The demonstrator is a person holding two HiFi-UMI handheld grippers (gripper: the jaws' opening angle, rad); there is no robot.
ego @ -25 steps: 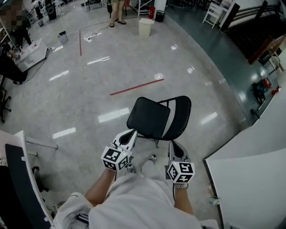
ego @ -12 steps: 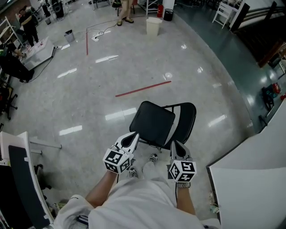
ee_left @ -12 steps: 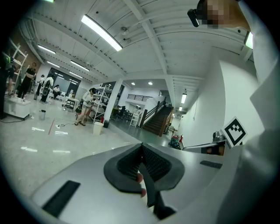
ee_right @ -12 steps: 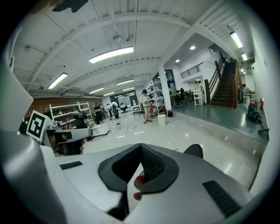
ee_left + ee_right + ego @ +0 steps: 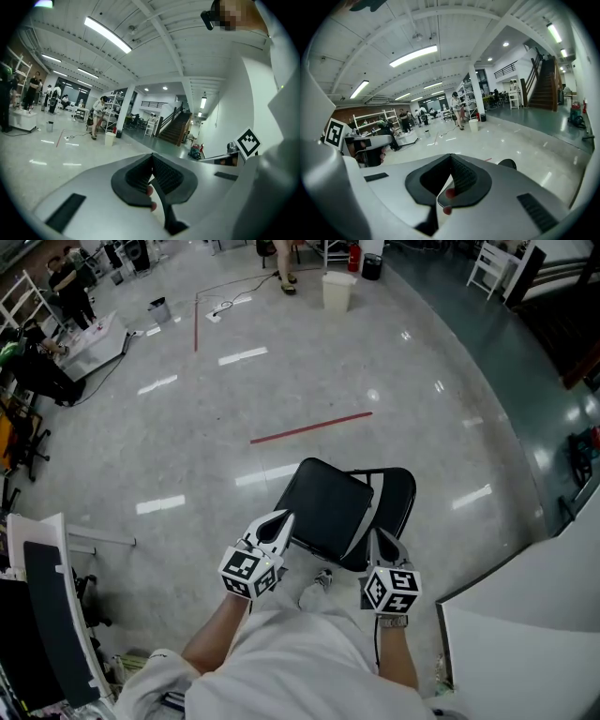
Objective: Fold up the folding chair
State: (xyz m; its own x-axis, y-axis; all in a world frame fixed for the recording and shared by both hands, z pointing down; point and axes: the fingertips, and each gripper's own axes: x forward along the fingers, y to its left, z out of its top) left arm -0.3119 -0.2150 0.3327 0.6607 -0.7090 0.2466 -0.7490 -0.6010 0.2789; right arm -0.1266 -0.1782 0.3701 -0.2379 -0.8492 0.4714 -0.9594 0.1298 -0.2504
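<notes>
A black folding chair [image 5: 328, 507] stands unfolded on the shiny grey floor right in front of me, its seat facing me and its backrest [image 5: 396, 502] on the right. My left gripper [image 5: 283, 517] hovers at the seat's near left edge, jaws shut and empty. At the near right corner of the chair, my right gripper [image 5: 379, 533] is also shut with nothing in it. The left gripper view shows shut jaws [image 5: 151, 156] against the hall. Past the shut jaws [image 5: 450, 156] in the right gripper view, only the top of the backrest [image 5: 507, 163] peeks out.
A white panel [image 5: 525, 615] lies close at the right and a white frame with a black board [image 5: 42, 615] at the left. A red tape line [image 5: 309, 427] crosses the floor beyond the chair. Farther off stand a white bin [image 5: 337, 289], desks and people.
Both grippers have moved forward to the chair's near edge, still shut. The chair now sits lower and closer in the head view.
</notes>
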